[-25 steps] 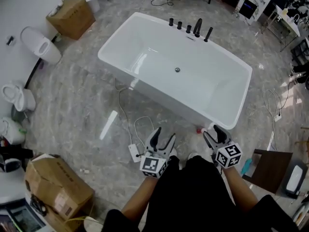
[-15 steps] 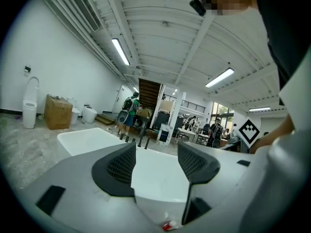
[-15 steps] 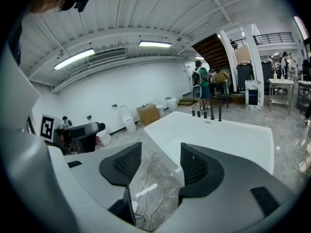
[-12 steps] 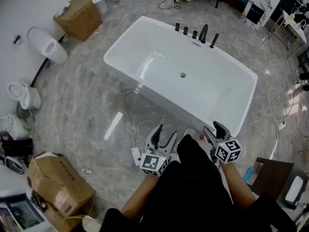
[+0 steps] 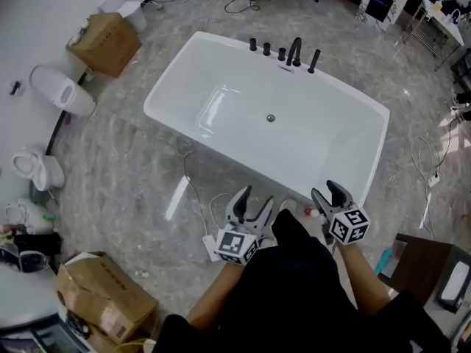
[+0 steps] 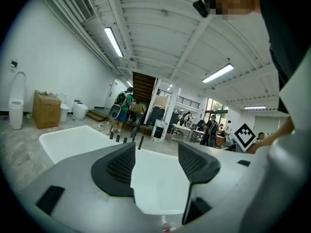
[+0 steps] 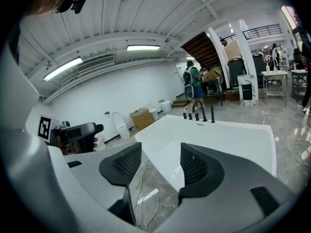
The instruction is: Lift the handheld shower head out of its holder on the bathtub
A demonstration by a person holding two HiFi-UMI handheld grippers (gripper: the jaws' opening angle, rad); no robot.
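**Clerk:** Entry one, the task's thing?

**Keeper:** Shower head. I take it to be the slim black rod at the right end of the row of fittings on the far rim of the bathtub. It stands upright, which I judge means it is seated in its holder, though the holder itself is too small to make out. An upright seat lets it be drawn straight up. It has not been lifted.

**Clerk:** Its neighbours?

**Keeper:** A curved tap just beside it, then three knobs further along the same rim.

**Clerk:** Entry two?

**Keeper:** Left hand-held gripper. It is released: the jaws stand apart with nothing between them, and only the white tub shows through the gap. It is held low by the tub's near rim, close to the body and pointing forward.

**Clerk:** Entry three?

**Keeper:** Right hand-held gripper. It is likewise released and empty, at the near right corner of the tub. Its own view looks across the basin toward the fittings.

**Clerk:** Why held so?

**Keeper:** In my judgement this is a carrying posture for the approach. The whole basin lies between both tools and the rod, so neither can reach it from here. The right one sits on the rod's side and looks the likelier to make the grasp.

**Clerk:** Sundries?

**Keeper:** A white cable trails loose on the floor along the tub's near side.
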